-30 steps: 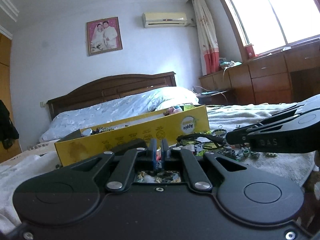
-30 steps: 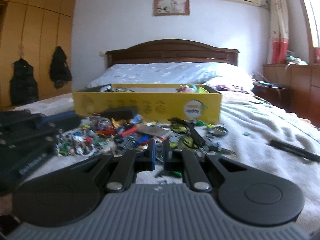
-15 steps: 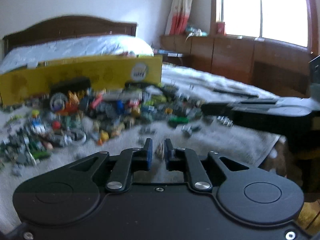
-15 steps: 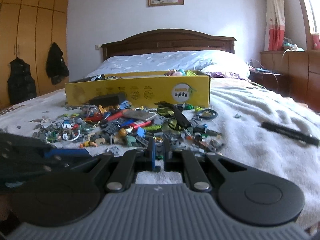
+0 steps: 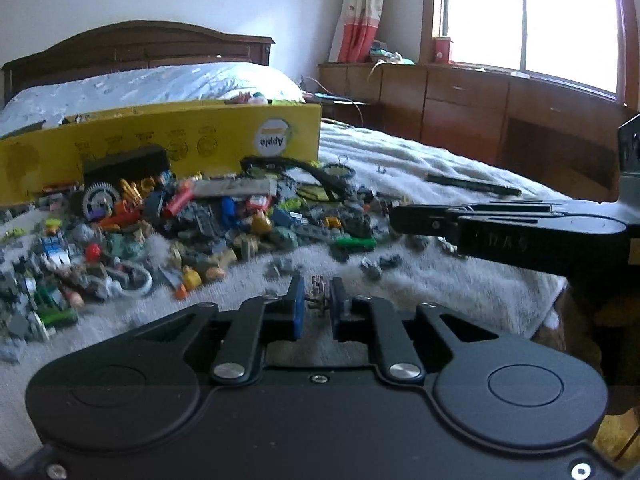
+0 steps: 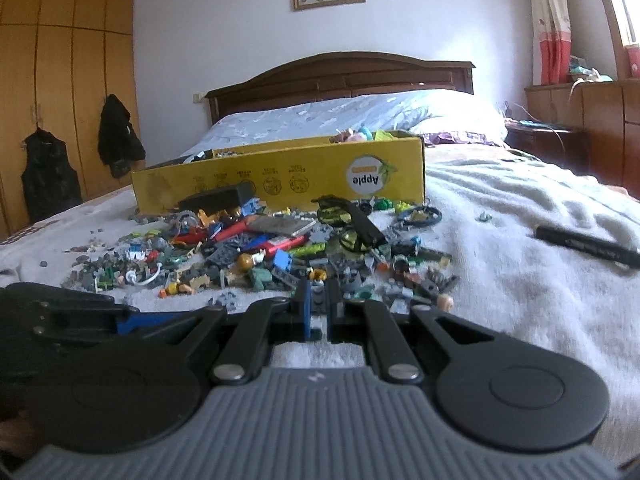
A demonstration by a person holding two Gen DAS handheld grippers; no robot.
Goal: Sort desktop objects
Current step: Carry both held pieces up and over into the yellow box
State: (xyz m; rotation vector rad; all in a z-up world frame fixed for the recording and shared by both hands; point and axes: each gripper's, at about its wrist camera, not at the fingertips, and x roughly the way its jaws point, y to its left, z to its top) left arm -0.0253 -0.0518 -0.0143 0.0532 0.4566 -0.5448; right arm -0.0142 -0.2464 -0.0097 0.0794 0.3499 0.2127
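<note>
A heap of small toy bricks and parts [image 5: 200, 220] [image 6: 280, 252] lies on the white blanket in front of a yellow cardboard box [image 5: 160, 140] [image 6: 280, 176]. My left gripper [image 5: 317, 292] hangs low at the heap's near edge. Its jaws are closing, with a narrow gap left. A tiny brown-grey piece [image 5: 318, 286] shows in that gap, and the pads do not visibly press on it. My right gripper [image 6: 319, 292] is shut, just short of the heap's near right side. A grey plate shows in its slit; whether it is gripped is unclear. The right gripper [image 5: 394, 220] also reaches in from the right.
A black pen [image 5: 472, 184] [image 6: 588, 246] lies apart on the blanket to the right. Black glasses [image 6: 352, 224] and a black case [image 6: 216, 200] rest on the heap by the box. The blanket's edge [image 5: 556, 292] drops off at the near right. Wooden cabinets [image 5: 480, 112] line the wall.
The left view swung down and right from the box and headboard onto the heap, and its jaws parted from shut. The right gripper sank a little toward the heap, staying shut.
</note>
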